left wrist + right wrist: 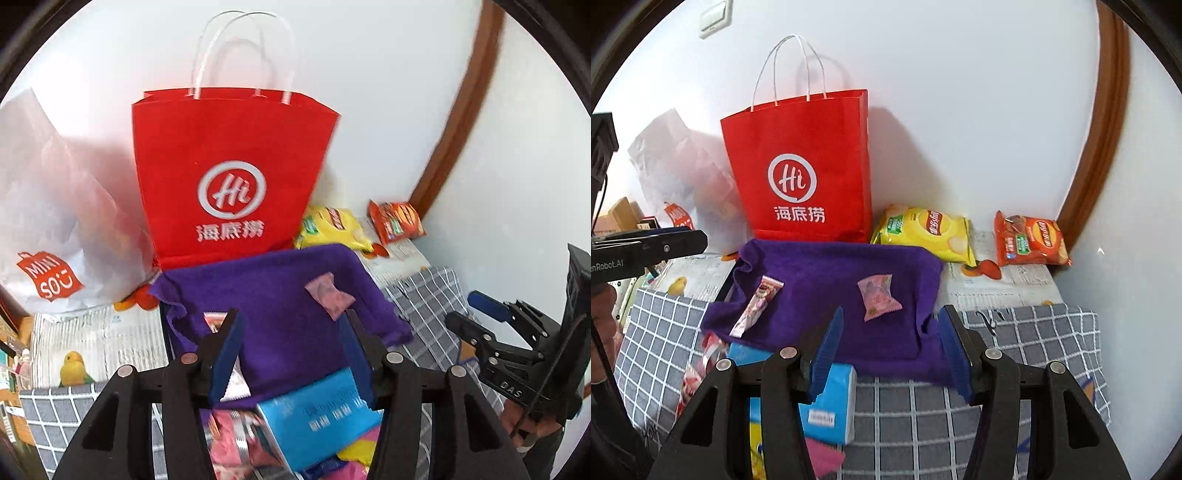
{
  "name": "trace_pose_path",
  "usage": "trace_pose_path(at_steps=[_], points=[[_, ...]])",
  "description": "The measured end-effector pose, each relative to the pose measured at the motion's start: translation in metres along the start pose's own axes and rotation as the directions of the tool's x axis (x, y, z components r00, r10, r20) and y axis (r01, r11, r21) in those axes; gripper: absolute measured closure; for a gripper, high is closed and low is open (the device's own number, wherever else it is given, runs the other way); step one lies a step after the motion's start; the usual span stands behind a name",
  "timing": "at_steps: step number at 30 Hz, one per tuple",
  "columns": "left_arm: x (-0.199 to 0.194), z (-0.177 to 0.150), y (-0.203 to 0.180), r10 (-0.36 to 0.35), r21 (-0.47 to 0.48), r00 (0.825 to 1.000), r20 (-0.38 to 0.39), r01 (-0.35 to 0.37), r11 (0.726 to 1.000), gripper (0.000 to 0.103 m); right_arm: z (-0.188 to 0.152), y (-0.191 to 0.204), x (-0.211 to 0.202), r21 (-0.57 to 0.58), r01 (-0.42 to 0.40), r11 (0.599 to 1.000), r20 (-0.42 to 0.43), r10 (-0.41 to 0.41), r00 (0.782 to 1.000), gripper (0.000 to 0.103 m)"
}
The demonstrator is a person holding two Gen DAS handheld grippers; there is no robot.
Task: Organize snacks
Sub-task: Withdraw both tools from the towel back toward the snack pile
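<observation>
A purple cloth (827, 280) lies spread on the checked tablecloth (1015, 332). On it rest a small pink candy packet (877, 297) and a long pink-and-white snack bar (757, 306). A blue box (831, 402) and more pink and yellow packets lie at the cloth's near edge. My right gripper (893, 312) hovers open over the cloth's near side with nothing between its pads. My left gripper (293, 315) is open too, above the cloth (280, 295), with the candy packet (328, 297) just beyond its right fingertip and the blue box (317, 413) below.
A red paper bag (801, 166) stands against the wall, with a white plastic bag (55, 221) to its left. A yellow chips bag (923, 232) and an orange chips bag (1030, 240) lie at the back right. Brown trim (1104, 129) marks the right corner.
</observation>
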State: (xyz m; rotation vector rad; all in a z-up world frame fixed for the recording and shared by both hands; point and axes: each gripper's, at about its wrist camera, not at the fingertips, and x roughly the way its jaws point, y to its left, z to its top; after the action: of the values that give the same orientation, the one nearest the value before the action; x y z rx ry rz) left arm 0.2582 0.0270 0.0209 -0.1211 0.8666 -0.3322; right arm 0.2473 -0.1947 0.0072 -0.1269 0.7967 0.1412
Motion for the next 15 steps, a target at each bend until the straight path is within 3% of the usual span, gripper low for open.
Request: trace_pose_path(at_steps=[7, 15], points=[[-0.025, -0.021, -0.018, -0.013, 0.011, 1.000, -0.004, 0.013, 1.000, 0.052, -0.031, 0.009, -0.008, 0.012, 0.028, 1.000, -0.035, -0.027, 0.999, 0.049], [-0.047, -0.049, -0.020, 0.018, 0.000, 1.000, -0.007, -0.018, 1.000, 0.052, -0.062, 0.021, -0.025, 0.033, -0.028, 0.999, -0.057, 0.030, 0.998, 0.049]])
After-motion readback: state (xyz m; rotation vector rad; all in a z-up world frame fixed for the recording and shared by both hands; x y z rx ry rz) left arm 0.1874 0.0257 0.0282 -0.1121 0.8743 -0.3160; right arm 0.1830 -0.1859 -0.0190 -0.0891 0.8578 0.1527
